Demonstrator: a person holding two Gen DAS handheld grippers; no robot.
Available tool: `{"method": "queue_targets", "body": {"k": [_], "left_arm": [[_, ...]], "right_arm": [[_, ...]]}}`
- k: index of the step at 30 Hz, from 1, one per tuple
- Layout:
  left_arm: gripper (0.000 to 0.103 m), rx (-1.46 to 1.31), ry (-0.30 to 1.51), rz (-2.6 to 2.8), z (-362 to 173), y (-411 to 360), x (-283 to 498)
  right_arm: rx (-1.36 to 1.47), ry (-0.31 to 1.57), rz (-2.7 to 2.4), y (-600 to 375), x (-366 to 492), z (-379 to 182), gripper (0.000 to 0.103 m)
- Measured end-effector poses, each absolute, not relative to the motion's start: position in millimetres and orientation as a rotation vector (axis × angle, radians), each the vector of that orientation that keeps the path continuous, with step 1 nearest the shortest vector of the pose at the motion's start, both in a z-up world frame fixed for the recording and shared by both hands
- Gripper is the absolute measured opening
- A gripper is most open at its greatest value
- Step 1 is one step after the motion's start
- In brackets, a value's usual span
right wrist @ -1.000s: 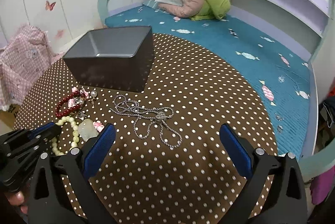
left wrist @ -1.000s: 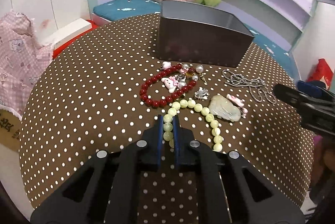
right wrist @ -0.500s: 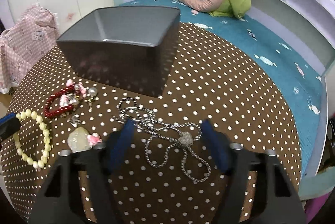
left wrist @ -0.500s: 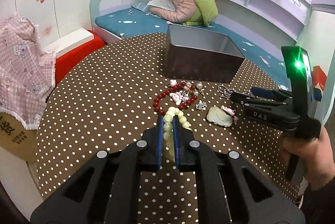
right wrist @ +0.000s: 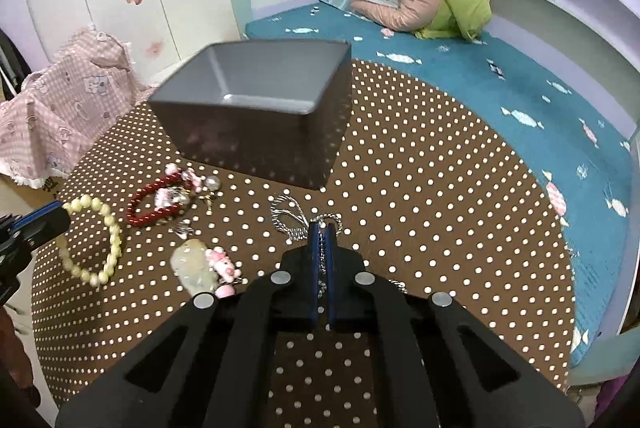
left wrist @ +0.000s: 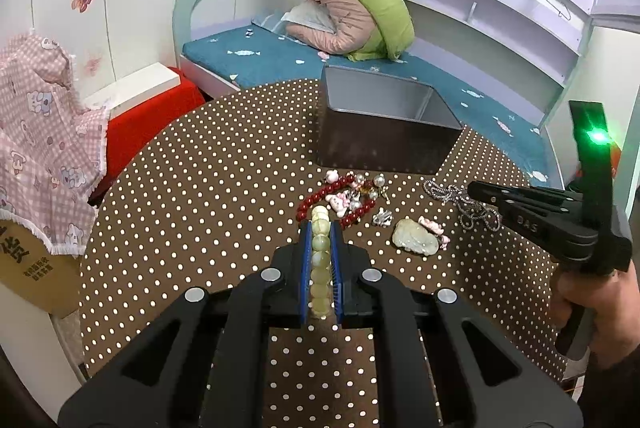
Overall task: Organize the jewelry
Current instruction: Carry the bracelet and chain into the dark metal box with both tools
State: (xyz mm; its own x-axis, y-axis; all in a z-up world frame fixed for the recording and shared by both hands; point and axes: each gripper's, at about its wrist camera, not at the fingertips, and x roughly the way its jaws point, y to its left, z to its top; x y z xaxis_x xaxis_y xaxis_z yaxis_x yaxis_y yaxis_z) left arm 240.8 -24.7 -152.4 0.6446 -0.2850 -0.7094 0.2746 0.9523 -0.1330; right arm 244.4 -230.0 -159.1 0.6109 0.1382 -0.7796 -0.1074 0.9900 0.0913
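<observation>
Entry: jewelry sort, both of my grippers loaded.

Risk: I judge the silver metal rope chain (right wrist: 298, 218) may snag or slip, as most of it trails loose on the brown polka-dot surface (right wrist: 420, 188). The hanging pale yellow-green bead bracelet (right wrist: 98, 240) could swing against the rim of the grey rectangular bin (right wrist: 256, 100).

Left gripper (left wrist: 320, 240): jaws nearly closed, clamping the bracelet's beads.

Right gripper (right wrist: 320, 244): jaws almost together, pinching the chain, which lies in front of the bin.
</observation>
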Motion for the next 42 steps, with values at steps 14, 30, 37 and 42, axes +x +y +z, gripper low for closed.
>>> {"method": "queue_targets", "body": {"k": [14,30,37,42], "left_arm": [[0.009,0.020,0.731,-0.335,-116.6,-20.1,240.8],[0.009,0.014,0.568,-0.408,-22.4,-31.3,267.8],[0.009,-0.011,0.577,-0.476,6.3,-57.9,314.3],[0.009,-0.013,0.650,-0.488,-8.1,-78.7,354.4]], "right_arm": [[0.041,0.788,0.215,-218.4,221.3,-95.7,0.002],[-0.067,0.539,0.278,-194.9,232.7,29.9,0.002],[-0.069,0.554,0.294,-191.5,275.3,39.5,0.002],[-0.035,0.634,0.297,-193.8,306.6,13.6,0.002]]}}
